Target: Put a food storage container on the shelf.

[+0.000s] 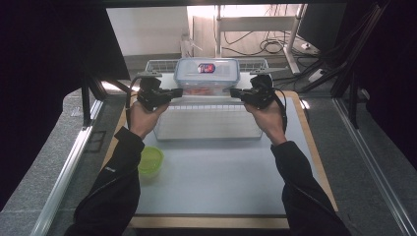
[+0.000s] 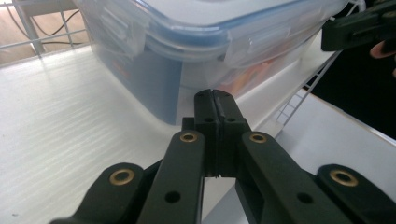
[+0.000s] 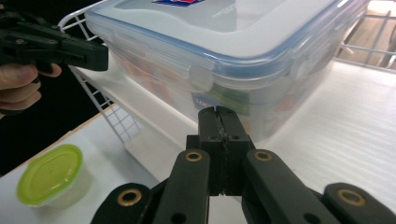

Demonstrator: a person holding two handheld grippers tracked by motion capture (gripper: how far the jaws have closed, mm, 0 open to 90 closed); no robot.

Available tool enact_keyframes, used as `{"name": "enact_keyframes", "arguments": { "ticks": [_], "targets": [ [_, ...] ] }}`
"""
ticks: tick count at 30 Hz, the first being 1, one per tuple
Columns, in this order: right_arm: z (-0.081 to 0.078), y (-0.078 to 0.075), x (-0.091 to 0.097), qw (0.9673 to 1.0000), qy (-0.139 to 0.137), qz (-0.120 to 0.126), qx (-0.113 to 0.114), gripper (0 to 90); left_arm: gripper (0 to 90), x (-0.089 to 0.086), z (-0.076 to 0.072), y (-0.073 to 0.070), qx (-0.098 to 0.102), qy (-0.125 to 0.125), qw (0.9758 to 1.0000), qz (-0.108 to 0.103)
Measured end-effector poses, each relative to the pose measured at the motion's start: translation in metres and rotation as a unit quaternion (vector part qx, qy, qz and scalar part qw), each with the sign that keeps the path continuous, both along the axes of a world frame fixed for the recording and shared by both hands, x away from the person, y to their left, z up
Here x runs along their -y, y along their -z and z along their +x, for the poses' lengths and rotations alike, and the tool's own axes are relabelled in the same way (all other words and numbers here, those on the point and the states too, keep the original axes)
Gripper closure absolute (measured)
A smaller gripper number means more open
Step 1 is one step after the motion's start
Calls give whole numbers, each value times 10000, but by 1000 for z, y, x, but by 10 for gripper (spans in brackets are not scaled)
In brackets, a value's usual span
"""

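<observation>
1. A clear box (image 1: 207, 76) with a blue-edged lid sits between the two tongs, at the far side of the tabletop (image 1: 221, 182).
2. The box stands on a white wire rack (image 1: 209, 120), at its back part.
3. The lid has a red and blue sticker (image 1: 206, 68) on top. Something orange shows through the box wall.
4. The left tongs (image 1: 176, 92) are just beside the left end of the box. In the left gripper view their jaws are pressed together with nothing between them, and the tips point at the low corner of the box (image 2: 196, 51).
5. The right tongs (image 1: 235, 92) are just beside the right end of the box. In the right gripper view their jaws are pressed together too, holding nothing, with the box (image 3: 233, 60) close in front.
6. I cannot tell if either tongs touch the box.
7. A hand (image 1: 142, 118) holds the left tongs and a hand (image 1: 268, 117) holds the right tongs. Both sleeves are black.
8. A small tub with a green lid (image 1: 150, 162) sits on the tabletop, near the left arm and well behind the left tongs.
</observation>
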State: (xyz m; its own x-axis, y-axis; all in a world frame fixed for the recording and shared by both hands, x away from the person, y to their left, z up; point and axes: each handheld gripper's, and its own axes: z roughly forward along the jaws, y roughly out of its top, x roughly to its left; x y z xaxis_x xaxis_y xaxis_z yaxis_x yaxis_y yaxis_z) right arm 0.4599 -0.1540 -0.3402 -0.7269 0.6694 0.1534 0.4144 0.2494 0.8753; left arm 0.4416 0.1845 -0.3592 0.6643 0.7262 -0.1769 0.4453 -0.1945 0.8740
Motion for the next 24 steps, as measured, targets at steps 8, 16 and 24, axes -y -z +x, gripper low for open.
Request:
{"name": "enact_keyframes", "arguments": {
  "ticks": [8,16,24],
  "targets": [
    [12,0,4,9996,152,174,-141,900,897,5,10,-2,-48,44,10000,75],
    [11,-1,-2,9997,229,76,-4,900,896,12,10,-2,7,101,9998,166],
    [9,5,7,9998,159,132,-39,773,717,11,-8,4,115,258,9996,-8]
  ]
}}
